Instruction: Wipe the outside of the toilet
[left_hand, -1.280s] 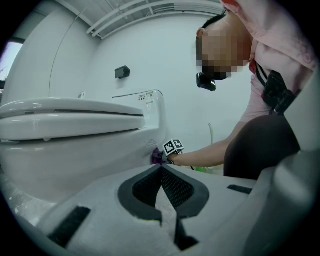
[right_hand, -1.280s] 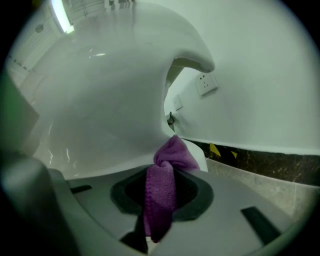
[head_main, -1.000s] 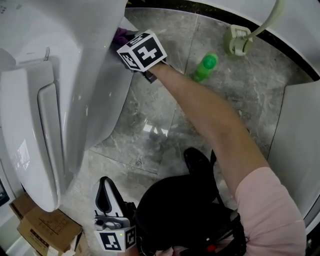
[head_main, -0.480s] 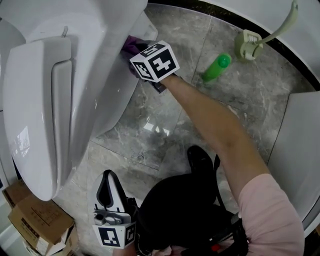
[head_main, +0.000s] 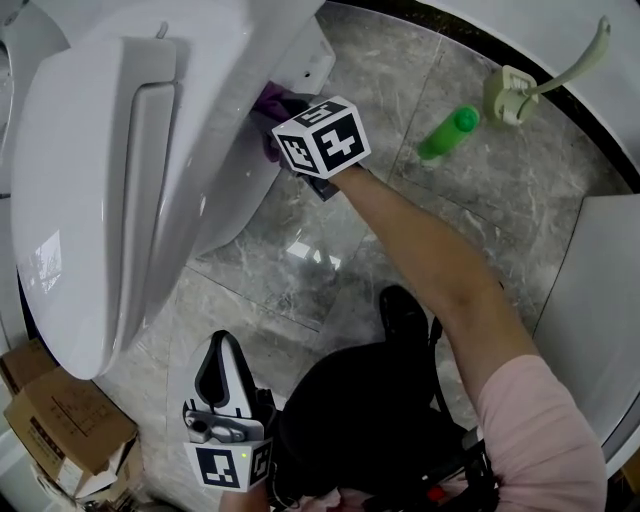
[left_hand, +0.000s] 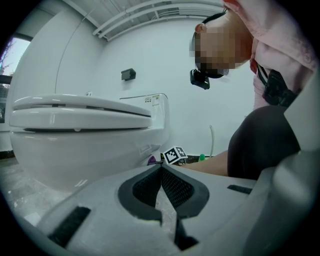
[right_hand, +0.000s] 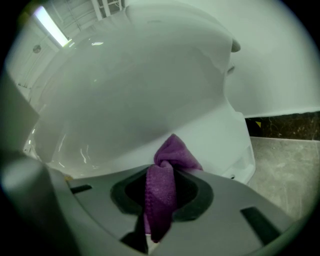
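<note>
The right gripper (right_hand: 161, 192), pinching the purple cloth (right_hand: 170, 155), holds it against the toilet (head_main: 225, 170) side directly ahead, while the left gripper (left_hand: 161, 175), jaws together and empty, is farther from the toilet.

From above, we see only a scrap of the purple cloth (head_main: 267, 101) at 12 o'clock. The rest sits behind the right gripper (right_hand: 160, 177) and under the toilet (head_main: 90, 200), which also hide that gripper's jaws. The toilet runs off the top and left edges. The cardboard box (head_main: 60, 425) at 7 o'clock is cut by the frame. In the left gripper view the person's face is blurred, and the green bottle (left_hand: 202, 157) is a mere speck.
</note>
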